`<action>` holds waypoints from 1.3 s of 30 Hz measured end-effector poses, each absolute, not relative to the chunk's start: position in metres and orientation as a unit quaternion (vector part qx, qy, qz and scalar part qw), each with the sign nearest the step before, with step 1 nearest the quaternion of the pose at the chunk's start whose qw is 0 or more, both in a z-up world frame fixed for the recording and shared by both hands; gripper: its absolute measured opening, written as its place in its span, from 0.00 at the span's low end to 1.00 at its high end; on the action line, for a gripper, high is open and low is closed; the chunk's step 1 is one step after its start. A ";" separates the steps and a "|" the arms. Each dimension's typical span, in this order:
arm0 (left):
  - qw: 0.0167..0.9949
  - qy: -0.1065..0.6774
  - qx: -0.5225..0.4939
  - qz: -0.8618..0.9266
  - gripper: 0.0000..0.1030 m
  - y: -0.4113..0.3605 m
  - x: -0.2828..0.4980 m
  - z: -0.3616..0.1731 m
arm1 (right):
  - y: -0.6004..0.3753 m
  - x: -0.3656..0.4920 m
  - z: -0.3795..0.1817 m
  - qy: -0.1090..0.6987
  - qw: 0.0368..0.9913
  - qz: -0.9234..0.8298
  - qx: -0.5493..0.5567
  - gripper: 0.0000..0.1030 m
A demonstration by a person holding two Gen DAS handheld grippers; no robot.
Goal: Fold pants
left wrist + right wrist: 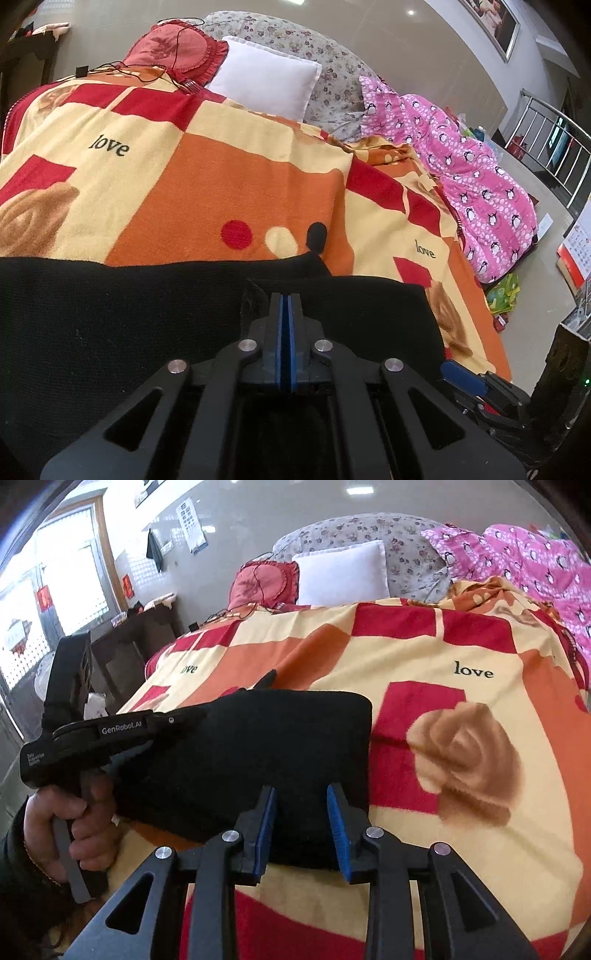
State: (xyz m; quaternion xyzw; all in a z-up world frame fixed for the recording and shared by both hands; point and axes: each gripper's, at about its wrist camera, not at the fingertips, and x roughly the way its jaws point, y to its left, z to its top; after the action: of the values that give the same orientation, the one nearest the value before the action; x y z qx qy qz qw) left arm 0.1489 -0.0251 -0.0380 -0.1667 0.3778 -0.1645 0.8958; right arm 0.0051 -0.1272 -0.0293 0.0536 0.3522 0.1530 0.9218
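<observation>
Left gripper (pixel 284 306) tilts down, clenched on the black pants (pixel 258 746); right gripper (pixel 302 805) hovers released.

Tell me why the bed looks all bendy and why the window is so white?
Both wrist views use a fisheye lens, so the blanket bulges and corners go dark. In the right wrist view, daylight washes out the window, and the ceiling lamp glares. In the left wrist view, the black pants stay dark, showing little detail.

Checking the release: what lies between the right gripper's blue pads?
In the right wrist view, the black pants edge lies between the right gripper pads, unpinched.
</observation>
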 end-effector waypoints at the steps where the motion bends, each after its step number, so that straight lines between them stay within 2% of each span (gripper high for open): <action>1: 0.895 0.378 -0.168 -0.165 0.01 -0.025 0.149 -0.038 | -0.127 0.003 -0.030 0.348 0.923 0.155 0.054 0.32; 7: 0.897 0.376 -0.157 -0.169 0.05 -0.029 0.149 -0.036 | -0.126 0.000 -0.030 0.339 0.925 0.164 0.056 0.41; 10: 0.899 0.373 -0.148 -0.175 0.12 -0.033 0.147 -0.035 | -0.122 0.000 -0.029 0.338 0.923 0.173 0.055 0.53; 12: 0.898 0.371 -0.146 -0.184 0.19 -0.034 0.146 -0.035 | -0.117 -0.001 -0.029 0.337 0.923 0.180 0.047 0.66; 14: 0.897 0.368 -0.143 -0.198 0.31 -0.036 0.144 -0.033 | -0.110 -0.003 -0.028 0.335 0.922 0.191 0.032 0.78; 16: 0.899 0.365 -0.135 -0.203 0.36 -0.039 0.143 -0.032 | -0.106 -0.005 -0.029 0.332 0.923 0.195 0.026 0.83; 20: 0.900 0.362 -0.128 -0.205 0.40 -0.043 0.142 -0.031 | -0.109 -0.003 -0.029 0.330 0.920 0.207 0.043 0.88; 23: 0.897 0.361 -0.141 -0.212 0.44 -0.040 0.143 -0.031 | -0.111 -0.002 -0.028 0.328 0.914 0.232 0.061 1.00; 27: 0.897 0.357 -0.146 -0.217 0.48 -0.041 0.142 -0.031 | -0.107 -0.002 -0.028 0.332 0.914 0.227 0.053 1.00; 31: 0.892 0.349 -0.166 -0.234 0.59 -0.038 0.141 -0.032 | -0.108 -0.001 -0.028 0.332 0.913 0.228 0.059 1.00; 33: 0.890 0.348 -0.173 -0.239 0.60 -0.036 0.142 -0.031 | -0.110 -0.001 -0.028 0.331 0.913 0.231 0.065 1.00; 37: 0.883 0.349 -0.179 -0.258 0.73 -0.038 0.142 -0.030 | -0.111 -0.002 -0.029 0.330 0.913 0.232 0.065 1.00; 39: 0.885 0.350 -0.168 -0.257 0.73 -0.042 0.141 -0.029 | -0.110 -0.002 -0.029 0.331 0.913 0.230 0.060 1.00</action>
State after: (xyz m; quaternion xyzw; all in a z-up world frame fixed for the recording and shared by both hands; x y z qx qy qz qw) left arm 0.1405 -0.0417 -0.0287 -0.1681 0.3497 -0.2569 0.8851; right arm -0.0022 -0.1099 -0.0290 0.0604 0.3307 0.2301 0.9133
